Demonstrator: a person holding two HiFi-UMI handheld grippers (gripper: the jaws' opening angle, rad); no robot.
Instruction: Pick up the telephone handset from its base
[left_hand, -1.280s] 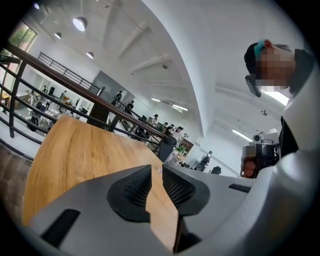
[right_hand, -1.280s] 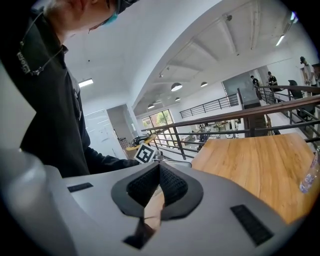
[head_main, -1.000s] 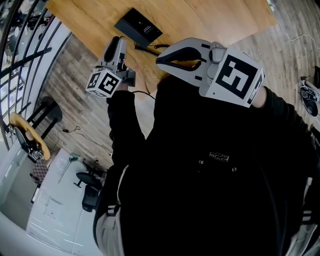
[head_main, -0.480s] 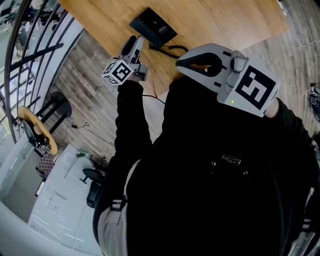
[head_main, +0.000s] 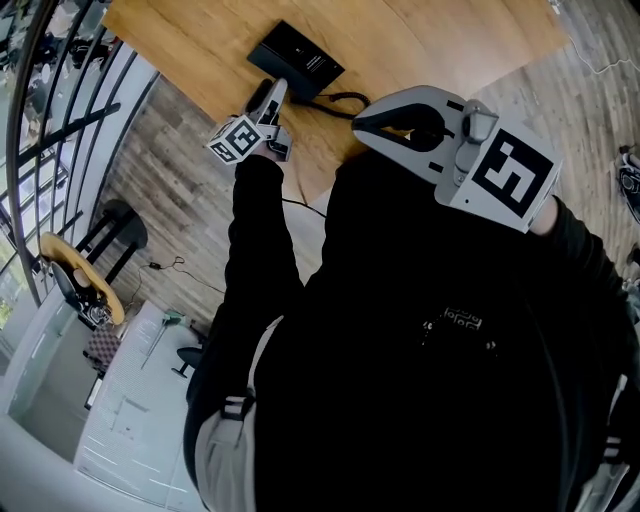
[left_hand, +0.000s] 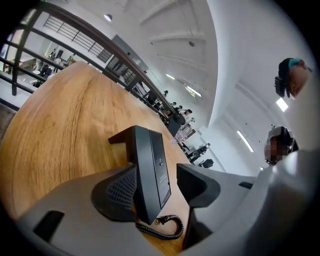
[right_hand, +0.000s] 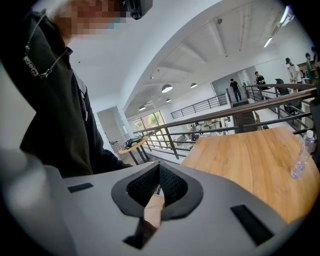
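A black telephone (head_main: 297, 60) with its handset on the base lies on the wooden table (head_main: 430, 40); a coiled cord (head_main: 340, 100) trails from its near end. My left gripper (head_main: 275, 88) reaches over the table edge to the phone's near end. In the left gripper view the phone (left_hand: 142, 150) stands close ahead, its near end and cord (left_hand: 162, 230) between the spread jaws of that gripper (left_hand: 156, 172). The jaws have just been opening, and the pads do not press on the phone. My right gripper (head_main: 375, 118) hangs by my chest, shut and empty (right_hand: 159, 165).
A dark metal railing (head_main: 60, 100) runs along the table's left side, over a lower floor. A stool with a round yellow seat (head_main: 75, 280) stands below. In the right gripper view a clear water bottle (right_hand: 301, 156) stands at the far right of the table (right_hand: 250, 155).
My left gripper has moved down and forward from the table edge to the phone's near end. The right gripper has stayed by my chest.
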